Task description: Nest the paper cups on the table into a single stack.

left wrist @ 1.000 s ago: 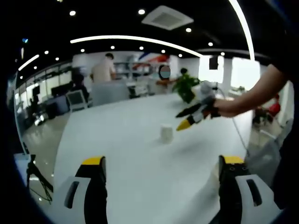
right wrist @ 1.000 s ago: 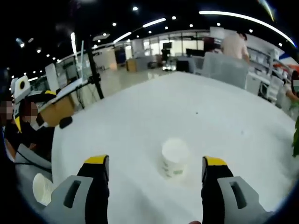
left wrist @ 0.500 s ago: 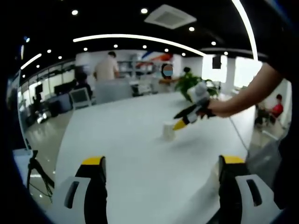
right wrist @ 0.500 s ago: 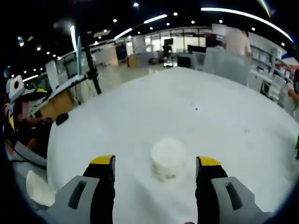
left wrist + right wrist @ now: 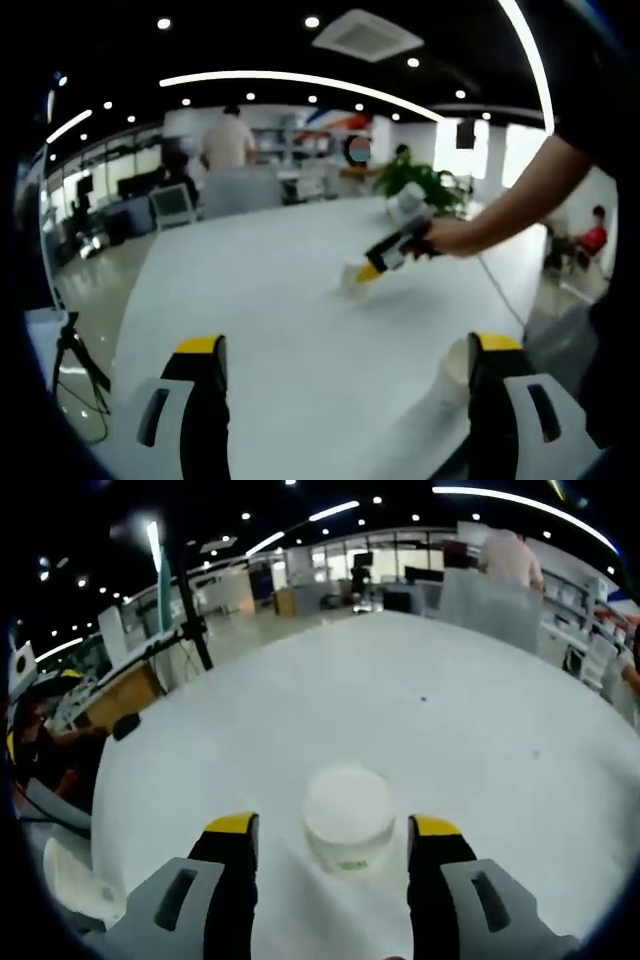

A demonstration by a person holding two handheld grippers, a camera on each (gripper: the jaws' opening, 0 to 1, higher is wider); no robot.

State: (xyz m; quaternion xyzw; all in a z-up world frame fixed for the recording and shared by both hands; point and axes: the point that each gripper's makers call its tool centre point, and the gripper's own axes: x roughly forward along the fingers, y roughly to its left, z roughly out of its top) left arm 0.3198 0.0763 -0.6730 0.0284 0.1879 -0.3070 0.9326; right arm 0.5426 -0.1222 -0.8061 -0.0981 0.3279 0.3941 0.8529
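Cup (image 5: pixel 348 815) stands upright mid-counter (image 5: pixel 400 700), between the right tool's (image 5: pixel 333 830) wide jaws, gaps on both sides. Bare counter lies all round it. A second cup (image 5: pixel 452 370) sits beside the left tool's (image 5: pixel 350 345) right jaw near the counter edge (image 5: pixel 135 330); that tool gapes wide, holding nothing.

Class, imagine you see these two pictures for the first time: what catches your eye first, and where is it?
In the right gripper view, an upright paper cup stands on the white table between the open jaws of the right gripper. In the left gripper view, that gripper reaches the same cup at mid-table, while a second cup lies by the near edge beside the open left gripper.
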